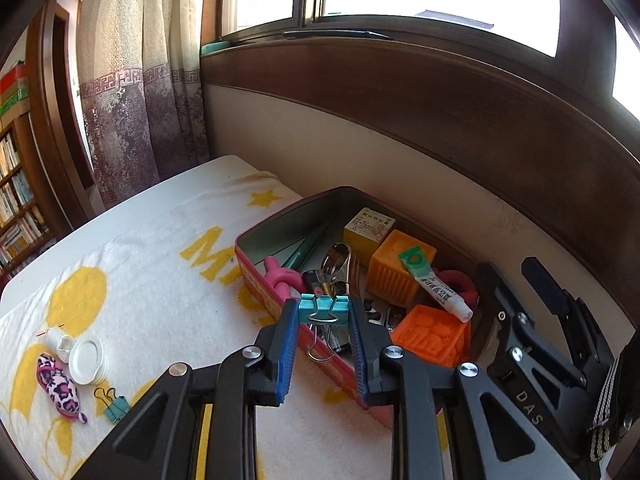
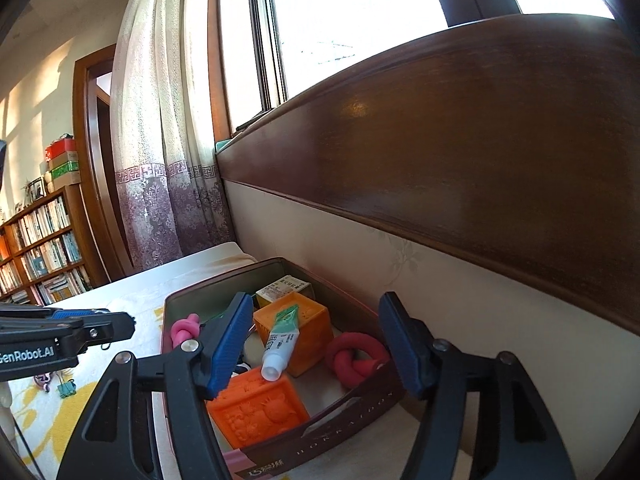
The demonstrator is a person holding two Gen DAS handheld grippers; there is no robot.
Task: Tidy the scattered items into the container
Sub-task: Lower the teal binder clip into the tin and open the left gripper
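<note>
My left gripper (image 1: 324, 312) is shut on a teal binder clip (image 1: 323, 309), held above the near wall of the pink tin box (image 1: 256, 280). The box holds two orange cubes (image 1: 430, 334), a white tube (image 1: 438, 288), a yellow carton (image 1: 368, 230), a metal nail clipper (image 1: 340, 264) and pink and red knotted toys (image 2: 354, 360). My right gripper (image 2: 316, 340) stands open over the box with nothing between its fingers; the white tube (image 2: 280, 346) lies on the cubes below it. The left gripper (image 2: 92, 328) shows at the left edge of the right wrist view.
On the star-patterned towel (image 1: 160, 272) at the left lie a second teal binder clip (image 1: 114, 404), a white lid (image 1: 86, 360), a small white bottle (image 1: 60, 340) and a pink leopard plush toy (image 1: 60, 390). A dark wooden headboard (image 2: 460, 168) runs behind the box.
</note>
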